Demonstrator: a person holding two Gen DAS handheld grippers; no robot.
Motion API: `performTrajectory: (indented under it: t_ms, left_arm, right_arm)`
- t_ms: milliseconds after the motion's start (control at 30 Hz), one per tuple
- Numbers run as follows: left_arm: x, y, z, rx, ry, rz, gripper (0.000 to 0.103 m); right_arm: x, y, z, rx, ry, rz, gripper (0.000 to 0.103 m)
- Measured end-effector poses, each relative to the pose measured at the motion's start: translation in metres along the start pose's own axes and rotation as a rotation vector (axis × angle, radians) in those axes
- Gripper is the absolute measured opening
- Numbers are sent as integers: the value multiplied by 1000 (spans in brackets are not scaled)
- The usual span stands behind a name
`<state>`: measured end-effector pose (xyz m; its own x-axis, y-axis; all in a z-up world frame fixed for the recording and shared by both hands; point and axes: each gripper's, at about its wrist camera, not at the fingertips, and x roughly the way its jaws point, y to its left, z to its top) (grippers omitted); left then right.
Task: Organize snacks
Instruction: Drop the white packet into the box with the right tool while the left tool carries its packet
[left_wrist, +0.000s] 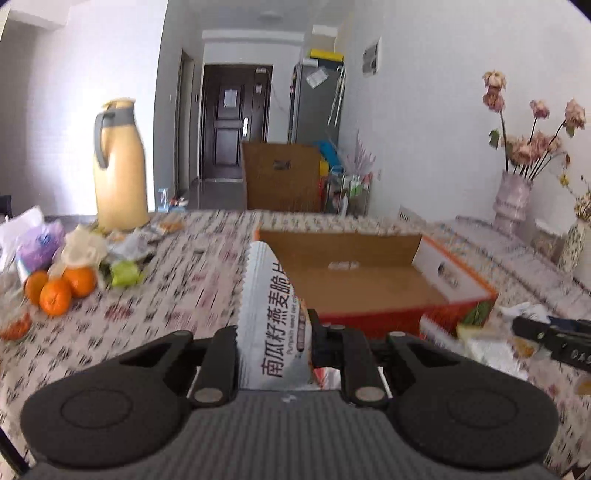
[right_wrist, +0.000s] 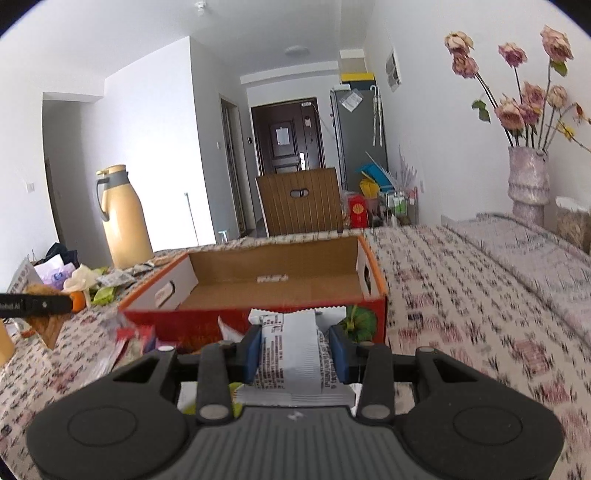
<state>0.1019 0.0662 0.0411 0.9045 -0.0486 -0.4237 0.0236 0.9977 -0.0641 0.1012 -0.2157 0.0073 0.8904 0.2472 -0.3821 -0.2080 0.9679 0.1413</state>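
Two tools grip: left tool (left_wrist: 275, 332) pinches an oat-crisp packet (left_wrist: 271, 314) (edge-on); right tool (right_wrist: 295, 354) clamps a white packet (right_wrist: 291, 350).

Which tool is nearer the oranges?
Left. The left tool, gripping a snack packet, has the oranges just off its left side; the right tool, shut on another packet, sits farther across the table, beyond the box.

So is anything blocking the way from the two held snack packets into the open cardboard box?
Nothing visible. The left gripper holds a snack packet, the right gripper another packet. The box sits just ahead, open-topped and bare inside; only its near wall must be cleared.
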Motion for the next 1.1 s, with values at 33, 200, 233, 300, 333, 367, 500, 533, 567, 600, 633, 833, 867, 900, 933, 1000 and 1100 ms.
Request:
performTrajectory:
  t_ms: [33, 200, 233, 300, 333, 367, 500, 533, 567, 600, 633, 833, 867, 900, 933, 1000, 1100]
  left_arm:
    - [3, -3, 5, 1, -8, -3, 18]
    - [29, -19, 30, 2, -27, -11, 18]
    - [35, -22, 34, 3, -27, -10, 18]
    - [48, -29, 42, 6, -25, -15, 18]
    - [55, -32, 46, 7, -24, -14, 18]
    - [62, -34, 49, 9, -21, -14, 18]
    - [96, -45, 59, 13, 2, -8, 18]
    - [102, -47, 59, 15, 6, -2, 18]
    - [110, -49, 59, 19, 10, 2, 18]
    - [115, -49, 59, 21, 13, 4, 18]
    - [120, -49, 57, 22, 15, 8, 18]
    - [143, -44, 49, 10, 62, 17, 18]
    - [144, -43, 47, 7, 69, 16, 19]
    - [146, -41, 46, 4, 76, 15, 20]
    - [146, -40, 45, 0, 79, 16, 23]
    - [144, -39, 44, -5, 71, 14, 48]
    - [133, -39, 45, -8, 20, 34, 91]
  right_arm:
    - [5, 0, 6, -4, -7, 1, 38]
    - [35, 2, 32, -22, -27, 4, 38]
    - [41, 3, 36, -25, -29, 5, 38]
    - [55, 4, 45, -30, -31, 3, 38]
    - [61, 5, 49, -32, -31, 3, 38]
    - [69, 5, 53, -35, -31, 3, 38]
    - [99, 6, 64, -40, -11, -6, 38]
    - [108, 6, 66, -37, -2, -10, 38]
    - [114, 6, 65, -34, 6, -12, 38]
    - [121, 5, 65, -31, 13, -15, 38]
    - [125, 4, 64, -30, 16, -17, 38]
    - [144, -1, 56, -25, 40, -32, 38]
    - [145, -2, 54, -25, 45, -32, 38]
    - [146, -2, 53, -26, 51, -30, 40]
    - [147, -2, 52, -25, 54, -31, 40]
    - [146, -3, 51, -22, 59, -27, 51]
    - [141, -5, 51, -11, 40, -28, 82]
